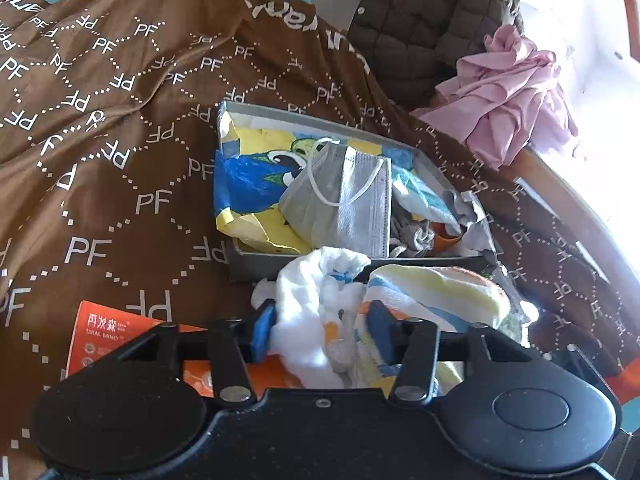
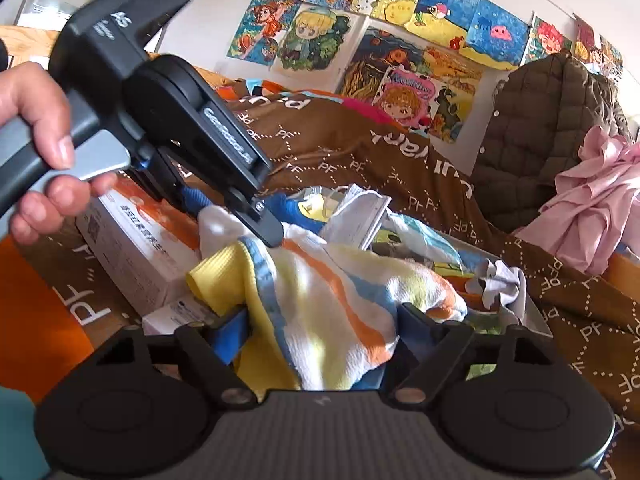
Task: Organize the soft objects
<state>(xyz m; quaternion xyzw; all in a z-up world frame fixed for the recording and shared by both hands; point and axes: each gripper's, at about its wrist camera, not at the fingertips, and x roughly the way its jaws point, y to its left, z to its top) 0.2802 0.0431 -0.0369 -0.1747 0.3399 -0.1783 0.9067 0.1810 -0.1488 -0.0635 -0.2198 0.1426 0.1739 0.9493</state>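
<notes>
A striped towel (image 1: 432, 292), white with yellow, orange and blue bands, hangs bunched just in front of a shallow grey box (image 1: 320, 120) on the brown bed cover. My left gripper (image 1: 322, 330) is shut on the towel's white end. In the right wrist view a hand holds that left gripper (image 2: 236, 216) at the upper left, pinching the towel (image 2: 332, 280). My right gripper (image 2: 320, 330) stands wide open, with the towel draped between its fingers. Inside the box (image 2: 536, 316) lie a grey face mask (image 1: 352, 196), a blue and yellow printed cloth (image 1: 248, 184) and small grey cloths (image 1: 416, 236).
An orange and white carton (image 1: 108, 332) lies under the left gripper, beside more cartons (image 2: 140, 240). A pink garment (image 1: 508, 108) and a quilted dark jacket (image 1: 420, 20) sit at the bed's right. The wooden bed edge (image 1: 560, 192) runs along the right. Drawings (image 2: 400, 40) cover the wall.
</notes>
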